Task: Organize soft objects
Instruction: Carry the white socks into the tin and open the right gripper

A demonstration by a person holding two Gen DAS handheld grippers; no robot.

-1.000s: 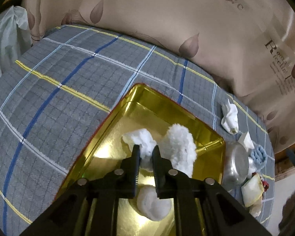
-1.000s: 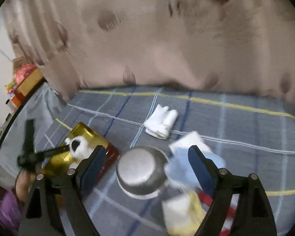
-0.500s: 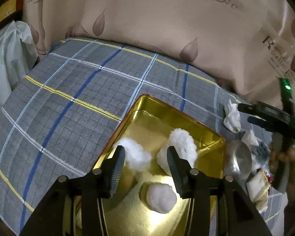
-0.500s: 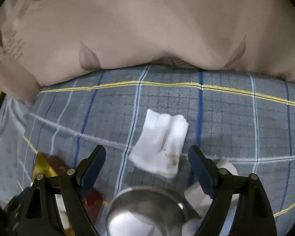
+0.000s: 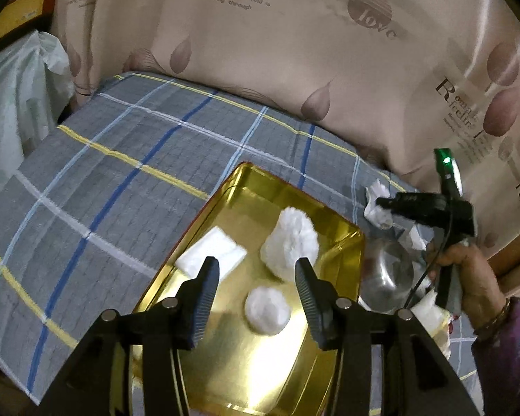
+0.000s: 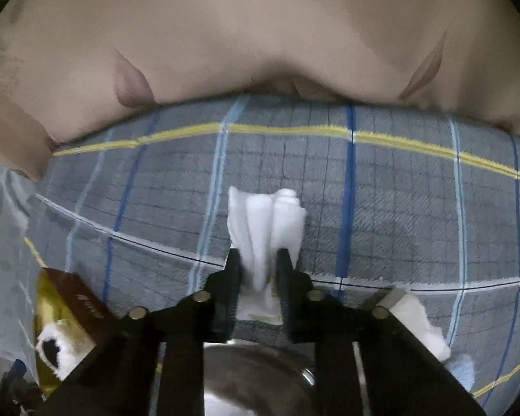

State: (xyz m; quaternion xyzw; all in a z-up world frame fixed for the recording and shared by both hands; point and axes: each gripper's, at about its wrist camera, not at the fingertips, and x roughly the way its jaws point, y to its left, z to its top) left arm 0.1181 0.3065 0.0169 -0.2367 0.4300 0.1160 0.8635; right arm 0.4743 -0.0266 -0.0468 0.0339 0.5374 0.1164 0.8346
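A gold tray [image 5: 343,242] on the plaid blanket holds a flat white pad [image 5: 211,253], a fluffy white puff [image 5: 291,242] and a cotton ball [image 5: 267,308]. My left gripper [image 5: 256,270] hovers above the tray, open, with nothing between its fingers. In the right wrist view my right gripper [image 6: 258,263] is closing its jaws, and the pads pinch a folded white cloth [image 6: 265,218] that bunches up between them on the blanket. The left wrist view shows that same cloth [image 5: 374,208] beyond the tray's far right corner, at the tip of the right gripper [image 5: 381,204] held by a hand [image 5: 468,267].
A steel bowl [image 6: 256,381] sits just under the right gripper, next to the gold tray [image 6: 62,305]. More white and yellow soft pieces [image 5: 430,315] lie right of the bowl. A beige printed cushion [image 5: 294,52] bounds the far side. A plastic bag [image 5: 14,104] stands at the left.
My left gripper opened, let go of the white pad in the tray and drew up and back. My right gripper came down onto the folded white cloth and closed on it.
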